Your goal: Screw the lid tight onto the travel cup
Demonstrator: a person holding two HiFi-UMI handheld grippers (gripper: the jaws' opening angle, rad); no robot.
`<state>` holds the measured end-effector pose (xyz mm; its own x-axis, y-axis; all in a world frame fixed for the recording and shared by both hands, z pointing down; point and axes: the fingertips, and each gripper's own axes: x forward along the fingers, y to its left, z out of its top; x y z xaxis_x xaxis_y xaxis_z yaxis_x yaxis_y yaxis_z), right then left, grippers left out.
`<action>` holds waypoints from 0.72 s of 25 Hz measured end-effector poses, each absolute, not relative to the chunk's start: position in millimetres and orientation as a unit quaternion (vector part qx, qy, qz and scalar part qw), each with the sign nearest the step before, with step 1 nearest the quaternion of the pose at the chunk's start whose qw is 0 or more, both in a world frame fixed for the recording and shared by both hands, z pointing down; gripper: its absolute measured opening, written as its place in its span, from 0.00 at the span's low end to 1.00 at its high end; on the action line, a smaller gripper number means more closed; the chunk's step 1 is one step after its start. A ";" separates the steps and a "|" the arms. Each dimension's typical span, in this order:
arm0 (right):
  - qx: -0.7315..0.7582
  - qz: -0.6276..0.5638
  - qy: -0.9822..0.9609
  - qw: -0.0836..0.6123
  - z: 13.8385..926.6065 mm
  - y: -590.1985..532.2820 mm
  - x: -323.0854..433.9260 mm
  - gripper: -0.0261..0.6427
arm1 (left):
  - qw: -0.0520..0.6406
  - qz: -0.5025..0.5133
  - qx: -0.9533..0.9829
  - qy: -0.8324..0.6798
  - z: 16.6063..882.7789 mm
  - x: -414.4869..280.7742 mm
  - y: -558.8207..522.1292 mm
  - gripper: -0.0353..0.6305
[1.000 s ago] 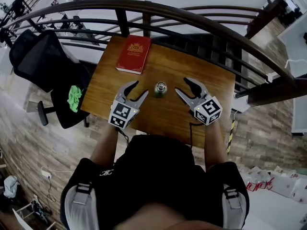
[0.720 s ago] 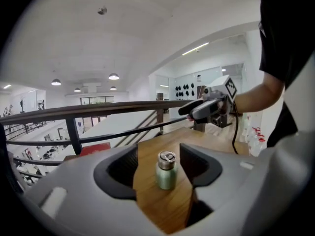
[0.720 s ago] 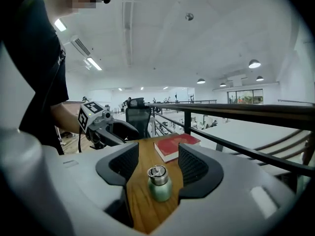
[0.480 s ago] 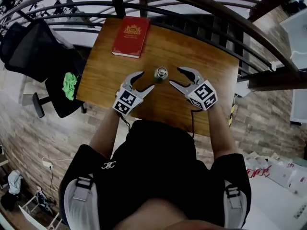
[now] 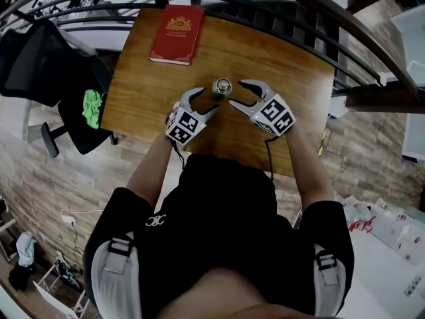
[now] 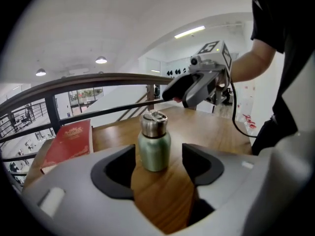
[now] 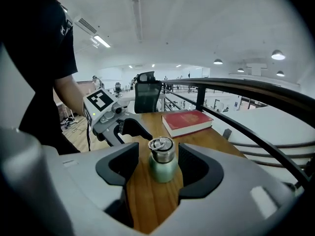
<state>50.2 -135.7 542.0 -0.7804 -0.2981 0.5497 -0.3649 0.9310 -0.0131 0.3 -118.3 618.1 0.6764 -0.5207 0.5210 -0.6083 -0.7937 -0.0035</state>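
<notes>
Movement came from both sides at once, so take it from the left. The red book [image 5: 175,25] lay at the far left corner of the surface [image 5: 292,111], well apart from the work and of no concern. Your left claw [image 5: 205,101] had come down and in from where it hung a second earlier, and its tips now sat just beside the travel cup [image 5: 222,89]. Its jaws had just been opening and stood spread. In the left gripper view the cup stood upright ahead of the gap, in line with it, with neither pad touching it. The cup itself had not shifted and stood near the middle of the surface. Its steel lid [image 6: 152,123] was already seated on top, though you could not tell from these views how tightly. On the right, your right claw [image 5: 237,93] had made the same descent and its jaws had likewise been opening. They stood spread and empty, with the cup framed between them but out of contact. To my reading you had finished the approach and were set to grip, likely one claw steadying the green body while the other took the lid. Nothing was held yet, and no turn of the lid had begun.
</notes>
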 end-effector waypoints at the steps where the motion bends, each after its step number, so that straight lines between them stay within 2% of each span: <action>1: 0.175 0.060 -0.941 0.283 544.4 -138.2 49.6 0.38 | 0.087 0.257 0.912 -0.308 622.7 2.9 -120.9 0.54; 7: 0.137 0.062 -0.943 0.298 556.4 -141.2 46.2 0.42 | 0.092 0.268 0.905 -0.317 644.4 13.0 -135.1 0.58; 18: 0.093 0.036 -0.936 0.338 572.8 -151.3 24.5 0.42 | 0.086 0.264 0.911 -0.306 657.4 28.3 -152.2 0.61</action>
